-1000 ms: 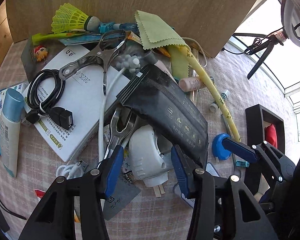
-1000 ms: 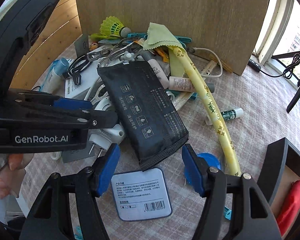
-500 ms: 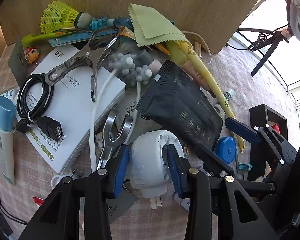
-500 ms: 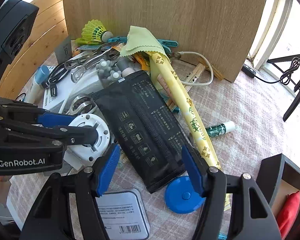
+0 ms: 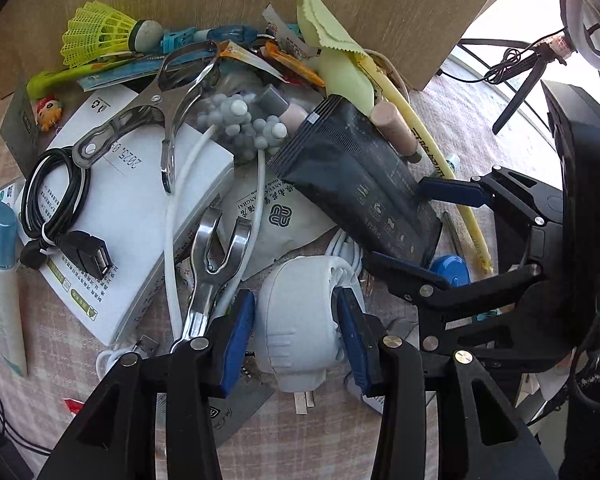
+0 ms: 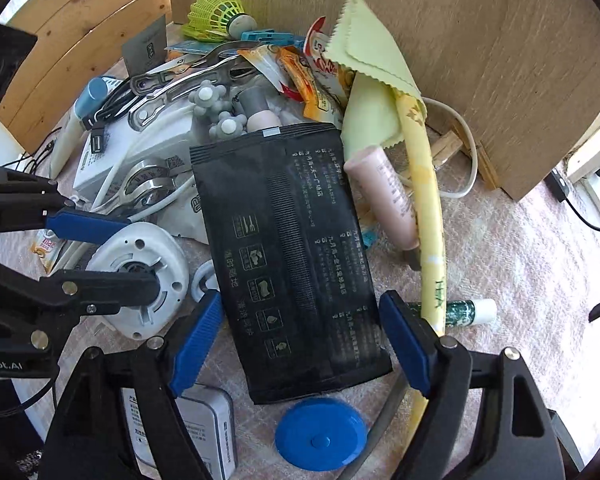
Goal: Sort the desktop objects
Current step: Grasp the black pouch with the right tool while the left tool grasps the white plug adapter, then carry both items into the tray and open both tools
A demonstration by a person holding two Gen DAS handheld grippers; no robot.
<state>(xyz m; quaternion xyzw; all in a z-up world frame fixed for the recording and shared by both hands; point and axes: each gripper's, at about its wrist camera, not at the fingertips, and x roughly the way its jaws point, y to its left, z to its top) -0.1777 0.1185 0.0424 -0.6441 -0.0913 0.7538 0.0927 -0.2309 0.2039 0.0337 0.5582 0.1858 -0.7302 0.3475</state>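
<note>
Left tool (image 5: 294,330) grips white plug reel (image 5: 300,320); right tool (image 6: 300,334) opening around black pouch (image 6: 292,248)

My left gripper (image 5: 296,326) clamps the white round plug adapter (image 5: 300,312) on both sides, right gripper (image 5: 410,232) opening around the black pouch (image 5: 356,188), blue disc (image 5: 450,274) just beside.

The worktop (image 5: 60,344) clutter is viewed steeply downward and close from each wrist. The black pouch (image 5: 364,188), white reel (image 5: 300,320) and shuttlecock (image 5: 100,32) are shared by both views. The right gripper (image 5: 396,232) is seen at three o'clock from the left.
</note>
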